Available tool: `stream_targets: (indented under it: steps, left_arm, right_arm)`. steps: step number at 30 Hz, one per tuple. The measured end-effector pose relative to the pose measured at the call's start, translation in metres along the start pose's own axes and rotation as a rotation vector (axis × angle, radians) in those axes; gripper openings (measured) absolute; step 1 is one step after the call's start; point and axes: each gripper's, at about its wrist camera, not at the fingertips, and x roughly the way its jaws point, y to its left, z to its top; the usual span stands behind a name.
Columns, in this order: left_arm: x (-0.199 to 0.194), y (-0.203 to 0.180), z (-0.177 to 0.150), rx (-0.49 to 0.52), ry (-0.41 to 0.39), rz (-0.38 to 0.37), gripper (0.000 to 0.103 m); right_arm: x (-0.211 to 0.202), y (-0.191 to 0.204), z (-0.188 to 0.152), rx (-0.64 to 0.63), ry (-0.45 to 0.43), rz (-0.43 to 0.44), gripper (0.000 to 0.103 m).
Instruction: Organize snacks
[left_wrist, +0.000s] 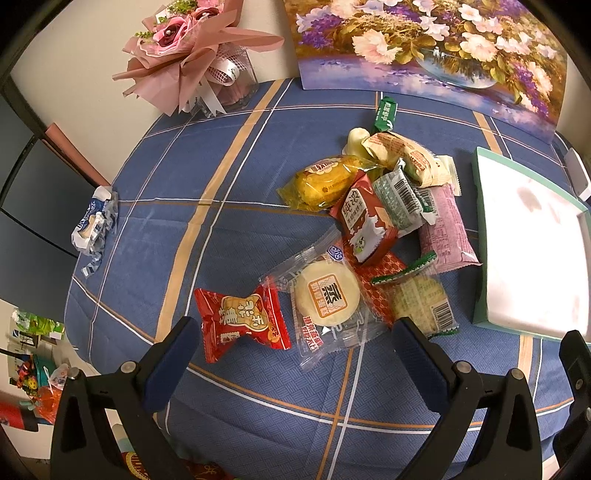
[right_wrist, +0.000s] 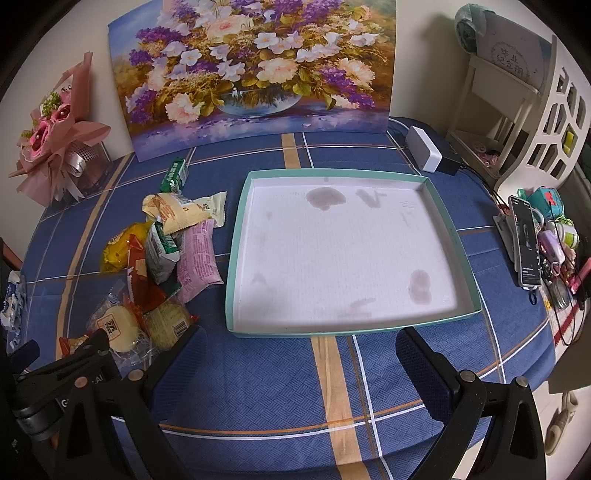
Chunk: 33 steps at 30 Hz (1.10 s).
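Observation:
A pile of wrapped snacks lies on the blue plaid cloth: a red packet (left_wrist: 243, 323), a round cake in clear wrap (left_wrist: 327, 298), a yellow cake (left_wrist: 325, 181), a red-brown packet (left_wrist: 364, 219) and a pink packet (left_wrist: 445, 225). My left gripper (left_wrist: 295, 343) is open and empty, hovering just before the red packet and the round cake. A shallow white tray with a teal rim (right_wrist: 236, 254) lies to the right of the pile (right_wrist: 162, 243). My right gripper (right_wrist: 301, 350) is open and empty at the tray's near edge.
A flower painting (right_wrist: 255, 70) leans on the back wall. A pink bouquet (right_wrist: 59, 133) stands at the back left. A crumpled blue-white wrapper (left_wrist: 94, 225) lies at the table's left edge. A white box (right_wrist: 424, 147), a phone (right_wrist: 526, 243) and clutter sit at the right.

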Motion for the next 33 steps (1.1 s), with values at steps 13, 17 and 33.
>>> stream_targets:
  steps: [13,17,33]
  left_arm:
    - [0.005,0.026,0.004,-0.107,0.006,0.033,0.103]
    - [0.015,0.054,0.005,-0.184,0.033,0.046,0.103]
    - [0.087,0.107,-0.004,-0.399,0.239,-0.108,0.103]
  right_arm:
    - [0.009,0.013,-0.001,-0.033,0.025,0.097,0.103]
    - [0.017,0.033,0.0,-0.064,0.06,0.188,0.103]
    - [0.068,0.103,-0.006,-0.24,0.147,0.22,0.096]
